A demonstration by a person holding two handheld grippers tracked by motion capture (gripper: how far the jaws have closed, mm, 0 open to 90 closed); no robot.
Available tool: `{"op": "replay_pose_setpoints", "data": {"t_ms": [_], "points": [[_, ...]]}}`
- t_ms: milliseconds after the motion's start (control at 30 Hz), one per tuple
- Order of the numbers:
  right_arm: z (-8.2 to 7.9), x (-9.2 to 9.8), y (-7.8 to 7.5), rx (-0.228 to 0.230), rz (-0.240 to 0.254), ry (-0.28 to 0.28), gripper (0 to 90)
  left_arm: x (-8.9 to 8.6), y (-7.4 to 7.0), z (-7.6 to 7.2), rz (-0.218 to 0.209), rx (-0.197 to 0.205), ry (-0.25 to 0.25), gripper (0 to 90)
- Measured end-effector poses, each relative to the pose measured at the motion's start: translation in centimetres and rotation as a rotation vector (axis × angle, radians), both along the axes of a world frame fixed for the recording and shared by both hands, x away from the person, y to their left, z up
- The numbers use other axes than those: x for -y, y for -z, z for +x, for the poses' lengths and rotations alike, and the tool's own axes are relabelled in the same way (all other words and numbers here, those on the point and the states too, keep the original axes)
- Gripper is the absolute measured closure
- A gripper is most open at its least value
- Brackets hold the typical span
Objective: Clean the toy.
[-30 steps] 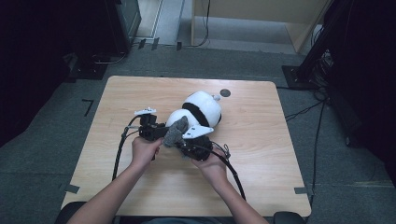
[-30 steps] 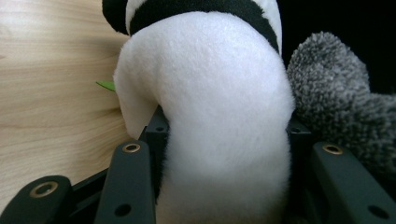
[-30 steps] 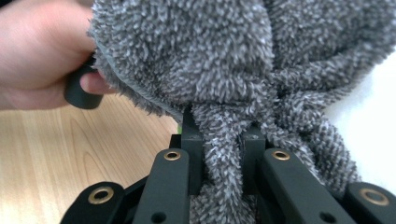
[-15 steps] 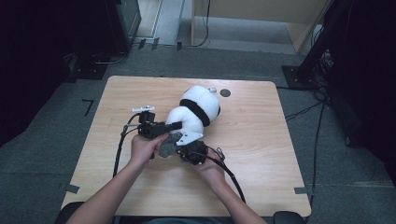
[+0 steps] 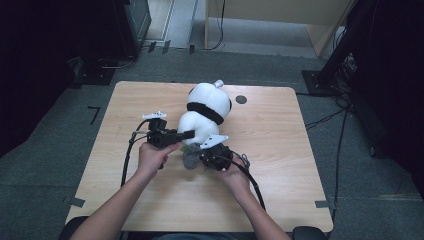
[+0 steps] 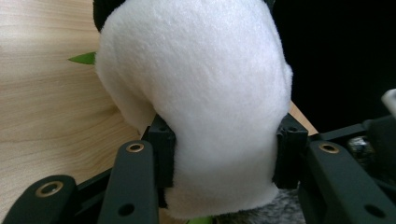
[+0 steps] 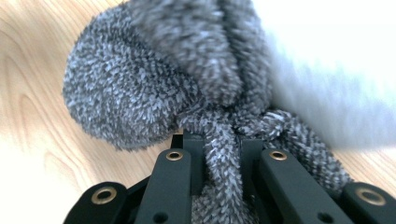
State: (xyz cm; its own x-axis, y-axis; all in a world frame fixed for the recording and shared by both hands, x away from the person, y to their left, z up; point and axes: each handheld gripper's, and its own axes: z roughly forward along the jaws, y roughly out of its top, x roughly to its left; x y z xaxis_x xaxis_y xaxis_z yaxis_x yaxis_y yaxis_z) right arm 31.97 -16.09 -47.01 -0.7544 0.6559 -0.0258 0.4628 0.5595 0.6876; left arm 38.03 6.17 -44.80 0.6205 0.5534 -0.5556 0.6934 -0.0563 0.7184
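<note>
A white plush toy [image 5: 207, 107] with a black band around it lies in the middle of the wooden table [image 5: 280, 150]. My left gripper [image 5: 187, 134] is shut on its white lower body [image 6: 201, 84]. Those jaws have just been closing a little further, with the plush pinched between the pads [image 6: 161, 149]. My right gripper [image 5: 202, 155] is shut on a grey fuzzy cloth piece [image 5: 190, 159] at the toy's near end. A twisted strand of it [image 7: 219, 140] is clamped between the jaws. The bushy grey part [image 7: 154, 84] lies on the wood beside the white fur [image 7: 336, 70].
A small dark round spot [image 5: 241, 99] marks the table behind the toy. A green tip [image 6: 84, 58] pokes out from under the plush. Black cables [image 5: 127, 155] trail from both grippers over the table. Dark equipment stands on the floor around it.
The grey piece has come down toward the near edge with my right gripper. The plush now stretches out, its head farther back. The left hand has hardly moved.
</note>
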Motion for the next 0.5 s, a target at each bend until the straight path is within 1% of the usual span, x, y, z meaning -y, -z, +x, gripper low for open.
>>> {"op": "replay_pose_setpoints", "data": {"t_ms": [67,100,133,167,233,367,400,500], "points": [[0.3,0.4,0.5,-0.01,-0.046,0.031,80.6,-0.4,-0.2,0.0,-0.008,0.007,-0.002,55.9],[0.5,0.8,0.7,-0.018,-0.055,0.051,80.6,-0.5,-0.2,0.1,-0.014,0.011,-0.003,56.2],[0.8,1.3,0.9,-0.037,-0.055,0.075,80.5,-0.7,-0.3,0.1,-0.024,0.008,-0.005,56.4],[1.0,1.9,0.9,-0.053,-0.044,0.098,80.5,-0.8,-0.3,0.1,-0.03,0.008,-0.009,56.5],[1.4,2.9,0.8,-0.069,-0.014,0.138,80.5,-1.0,-0.3,0.2,-0.039,0.006,-0.008,56.6],[1.9,4.7,0.1,-0.054,0.008,0.204,80.4,-1.1,-0.4,0.1,-0.037,0.009,-0.01,56.9],[2.1,5.2,0.0,-0.056,0.023,0.221,80.4,-1.2,-0.4,0.2,-0.036,0.014,-0.01,56.9],[2.4,7.0,-0.7,-0.058,0.082,0.276,80.4,-1.5,-0.4,0.2,-0.042,0.009,-0.014,56.9]]}}
